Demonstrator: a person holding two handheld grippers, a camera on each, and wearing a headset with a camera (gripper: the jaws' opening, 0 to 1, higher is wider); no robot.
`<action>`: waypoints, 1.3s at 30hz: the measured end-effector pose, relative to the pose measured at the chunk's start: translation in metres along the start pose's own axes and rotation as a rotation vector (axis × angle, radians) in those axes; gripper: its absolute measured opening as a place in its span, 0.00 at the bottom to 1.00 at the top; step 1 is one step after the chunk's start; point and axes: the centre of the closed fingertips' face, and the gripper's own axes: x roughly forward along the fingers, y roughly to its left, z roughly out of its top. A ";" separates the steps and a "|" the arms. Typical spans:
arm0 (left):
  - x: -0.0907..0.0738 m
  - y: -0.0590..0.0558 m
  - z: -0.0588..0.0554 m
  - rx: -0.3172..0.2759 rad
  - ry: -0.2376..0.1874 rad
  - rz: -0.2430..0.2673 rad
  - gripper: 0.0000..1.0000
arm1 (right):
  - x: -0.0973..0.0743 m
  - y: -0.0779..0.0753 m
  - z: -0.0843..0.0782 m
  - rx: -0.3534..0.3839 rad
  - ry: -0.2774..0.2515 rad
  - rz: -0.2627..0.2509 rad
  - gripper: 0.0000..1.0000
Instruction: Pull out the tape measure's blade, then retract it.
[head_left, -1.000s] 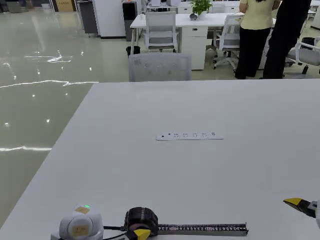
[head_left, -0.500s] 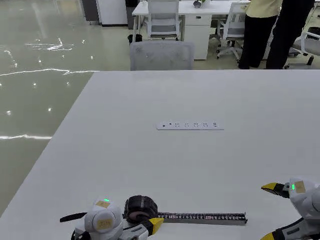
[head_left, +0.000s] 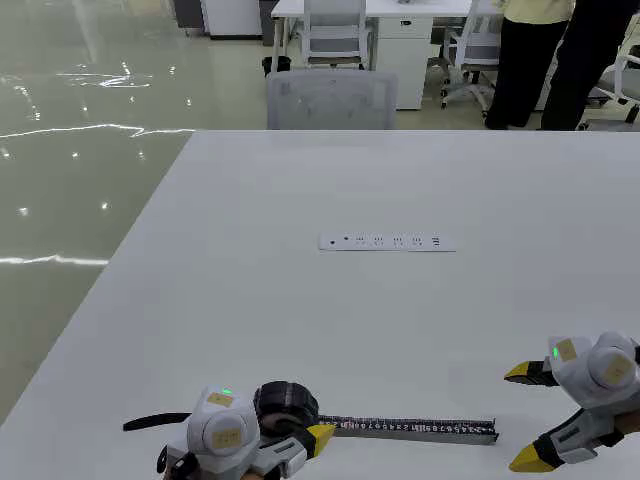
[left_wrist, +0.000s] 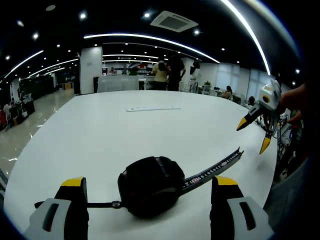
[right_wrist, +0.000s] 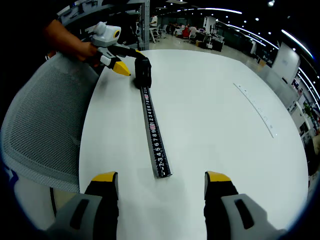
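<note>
The left tongs (left_wrist: 149, 180) are standing open astride the tape (left_wrist: 150, 195) on the table (left_wrist: 115, 130); the right tongs (right_wrist: 161, 176), open, are facing the blade (right_wrist: 152, 132).

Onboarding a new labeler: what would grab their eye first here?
The black tape measure at the table's near edge, its blade pulled out flat toward the right. The left gripper is open with its jaws either side of the case; the right gripper hangs open just past the blade's end.
</note>
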 end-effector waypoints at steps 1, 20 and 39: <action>0.000 -0.001 0.001 -0.007 -0.006 -0.002 1.00 | 0.002 -0.001 0.001 0.001 -0.003 0.006 0.67; 0.005 0.004 0.004 -0.032 -0.036 0.008 1.00 | 0.033 -0.001 -0.021 -0.073 0.168 0.114 0.32; 0.004 0.001 -0.001 -0.022 -0.020 0.008 0.95 | 0.042 0.001 -0.025 -0.080 0.190 0.113 0.14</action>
